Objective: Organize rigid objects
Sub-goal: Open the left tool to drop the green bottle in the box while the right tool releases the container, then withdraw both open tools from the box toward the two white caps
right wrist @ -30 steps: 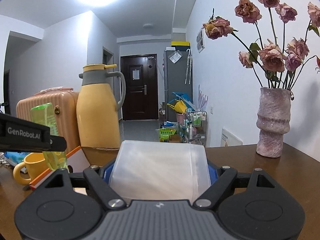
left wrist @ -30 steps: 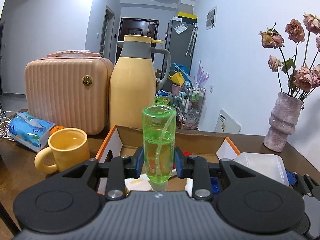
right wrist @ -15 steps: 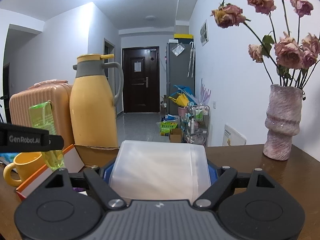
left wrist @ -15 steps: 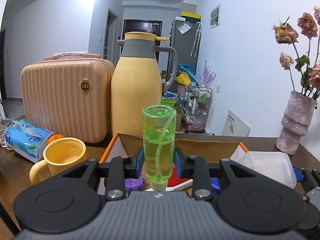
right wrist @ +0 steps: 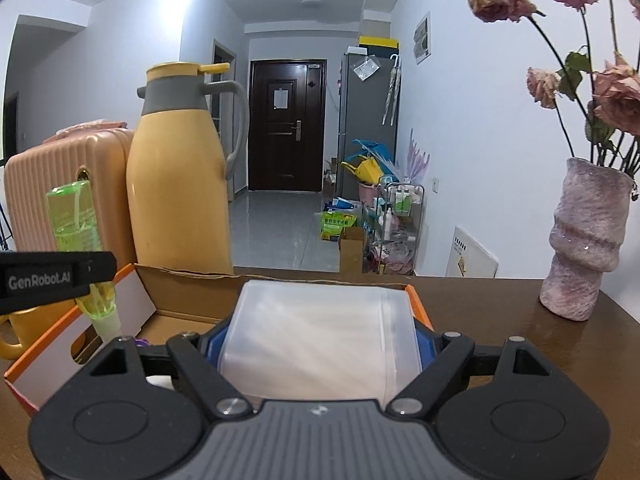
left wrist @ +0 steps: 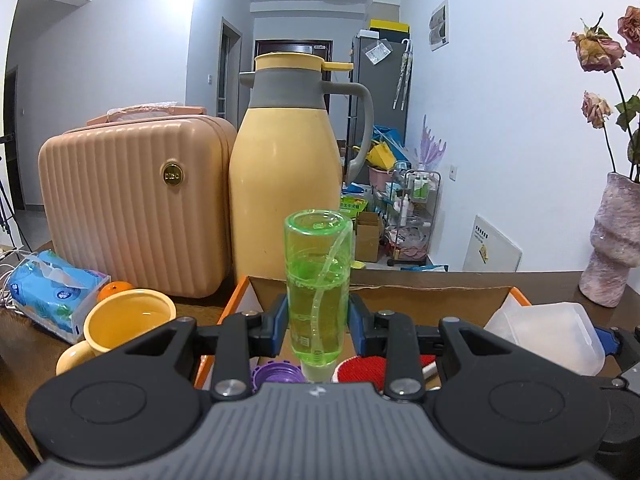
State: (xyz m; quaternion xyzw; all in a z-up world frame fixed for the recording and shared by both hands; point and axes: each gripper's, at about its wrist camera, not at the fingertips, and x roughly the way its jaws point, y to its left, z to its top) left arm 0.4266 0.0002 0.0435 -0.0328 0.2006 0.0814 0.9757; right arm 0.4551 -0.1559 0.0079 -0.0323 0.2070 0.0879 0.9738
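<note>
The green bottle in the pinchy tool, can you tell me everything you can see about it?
The green bottle is see-through green plastic, partly filled with liquid, with a thin curved tube inside. It is held upside down: flat base up, pale narrow neck pointing down. The left tool pinches its lower body between blue pads, one on each side. It hangs over the open cardboard box, above a purple cap and a red round thing. Nothing else touches it.

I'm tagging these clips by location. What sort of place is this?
Most likely a lived-in apartment: a wooden table with a thermos jug and a vase of dried roses, a hallway leading to a dark entry door, and a fridge beside it.
</note>
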